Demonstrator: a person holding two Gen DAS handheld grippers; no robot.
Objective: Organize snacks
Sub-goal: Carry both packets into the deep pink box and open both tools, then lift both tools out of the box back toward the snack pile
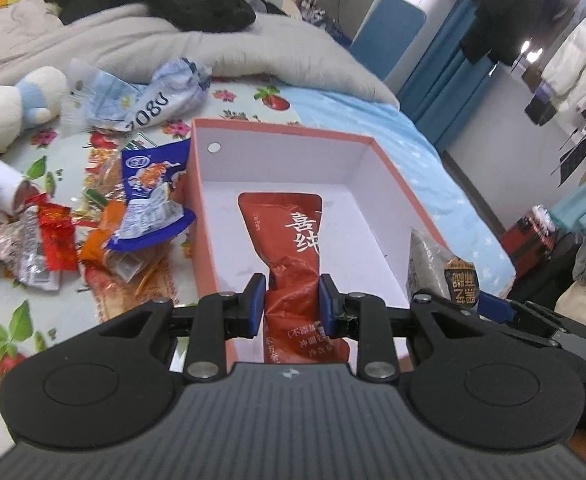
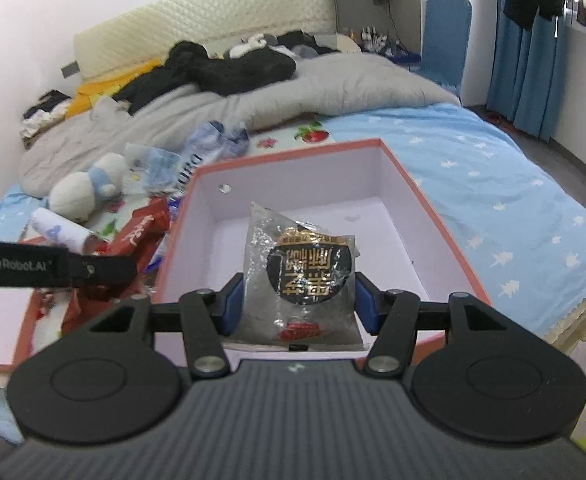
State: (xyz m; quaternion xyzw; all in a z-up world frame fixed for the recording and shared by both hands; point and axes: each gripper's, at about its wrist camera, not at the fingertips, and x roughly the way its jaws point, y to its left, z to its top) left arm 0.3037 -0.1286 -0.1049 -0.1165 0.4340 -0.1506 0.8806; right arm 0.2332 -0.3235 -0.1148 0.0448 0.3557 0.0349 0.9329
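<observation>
While the left claw (image 1: 292, 300) pinches a red packet (image 1: 293, 248) and the right claw (image 2: 299, 304) clamps a grey pouch (image 2: 293, 280), both hang over the pink box (image 1: 393, 168) on the bed (image 1: 425, 144); loose snacks (image 1: 141, 200) lie beside it, toward the bed's head.

The left gripper (image 1: 291, 305) had its blue pads pinched on the crumpled neck of a long red foil snack packet with white characters (image 1: 293, 240), which reached over the white floor of an open salmon-pink cardboard box (image 1: 289, 130) on a flowered sheet (image 1: 45, 320). At the box's right wall a grey clear-plastic packet with a black and gold round label (image 1: 445, 272) stood between the blue pads of the right gripper (image 1: 469, 300). Left of the box lay a blue and white snack bag (image 1: 149, 196) among loose red and orange wrappers (image 1: 53, 240), near a white and pale-blue plush toy (image 1: 17, 104)
</observation>
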